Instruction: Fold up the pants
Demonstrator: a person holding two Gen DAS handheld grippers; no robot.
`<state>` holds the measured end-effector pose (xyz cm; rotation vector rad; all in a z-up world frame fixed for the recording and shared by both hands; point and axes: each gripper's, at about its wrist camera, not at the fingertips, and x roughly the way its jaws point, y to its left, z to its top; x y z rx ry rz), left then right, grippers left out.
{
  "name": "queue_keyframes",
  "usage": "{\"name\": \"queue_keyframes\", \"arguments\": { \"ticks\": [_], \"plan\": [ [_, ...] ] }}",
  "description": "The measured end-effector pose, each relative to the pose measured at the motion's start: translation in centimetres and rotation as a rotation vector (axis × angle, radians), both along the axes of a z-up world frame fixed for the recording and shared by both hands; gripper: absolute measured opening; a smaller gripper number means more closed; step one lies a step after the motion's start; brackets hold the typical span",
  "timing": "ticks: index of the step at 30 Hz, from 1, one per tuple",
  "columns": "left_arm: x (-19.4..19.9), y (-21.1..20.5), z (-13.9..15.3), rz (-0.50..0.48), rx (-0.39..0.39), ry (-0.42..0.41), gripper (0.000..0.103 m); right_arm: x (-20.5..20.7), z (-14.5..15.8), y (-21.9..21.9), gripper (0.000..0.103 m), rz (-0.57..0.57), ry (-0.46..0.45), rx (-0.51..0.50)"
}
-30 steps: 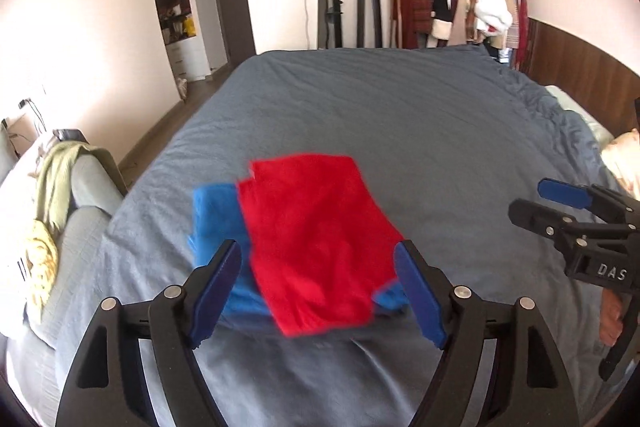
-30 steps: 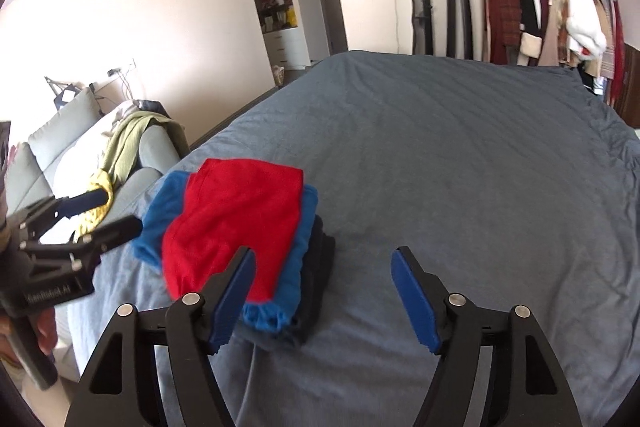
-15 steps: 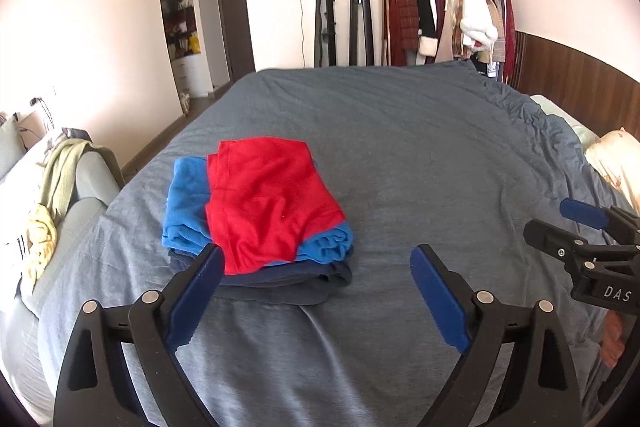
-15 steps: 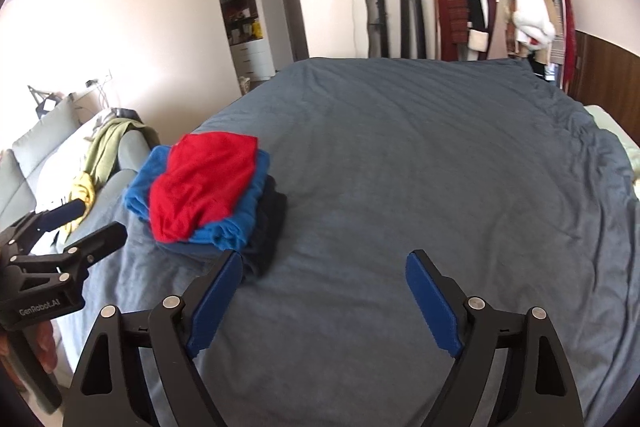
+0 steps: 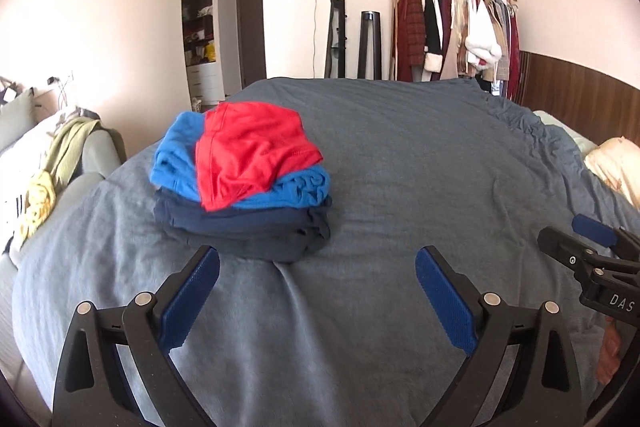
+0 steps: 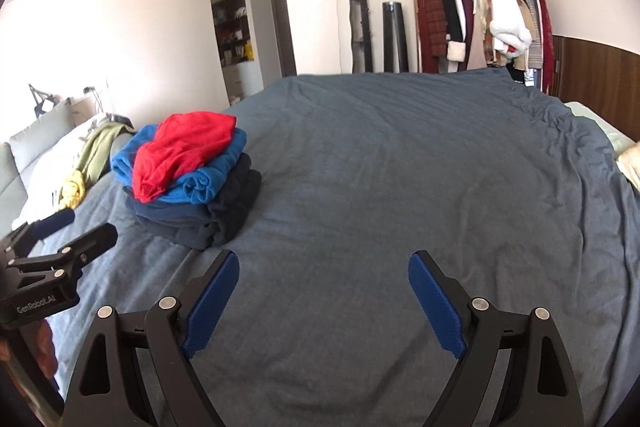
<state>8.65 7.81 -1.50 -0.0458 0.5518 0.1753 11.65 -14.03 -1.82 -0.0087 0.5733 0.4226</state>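
Red pants point(image 5: 252, 151): folded, lying atop the stack at ten o'clock on the bed point(image 5: 400, 167). Left tool point(image 5: 318, 291) and right tool point(image 6: 324, 291) are backing away, having just been opening wide, empty; this fold looks finished.

Premises are presenting as a home bedroom. A bed point(image 6: 400, 167) under a grey-blue cover is filling the centre of the frame. A clothes rail point(image 6: 480, 15) at upper right is carrying coats and jackets against the far wall. A tall mirror point(image 6: 344, 7) is leaning beside it. An arched shelf nook point(image 6: 232, 23) is sitting at upper left, and a sofa point(image 6: 24, 155) is showing at left edge.
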Motion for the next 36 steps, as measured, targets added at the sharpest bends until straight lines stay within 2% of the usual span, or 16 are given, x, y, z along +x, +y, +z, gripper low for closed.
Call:
{"name": "queue_keyframes", "arguments": {
  "ticks": [7, 13, 20, 29, 36],
  "plan": [
    [-3.3, -1.1, 1.7, -0.001, -0.011, -0.014, 0.103, -3.1, 0.2, -1.6, 0.088, -0.025, 0.000, 0.045],
    [-5.2, -2.5, 2.0, -0.038, -0.022, 0.004, 0.103, -5.9, 0.9, -2.2, 0.088, -0.045, -0.017, 0.033],
    [-8.4, -5.3, 3.1, -0.056, 0.027, -0.039, 0.103, -9.5, 2.4, -4.1, 0.088, -0.092, -0.077, 0.009],
    [-11.1, -7.3, 3.0, -0.067, 0.008, -0.033, 0.103, -13.7, 3.0, -6.3, 0.088, -0.125, -0.116, -0.015],
    [-11.8, -8.1, 2.6, -0.072, 0.001, -0.022, 0.103, -14.9, 2.7, -7.3, 0.088, -0.130, -0.112, -0.023]
  ]
}}
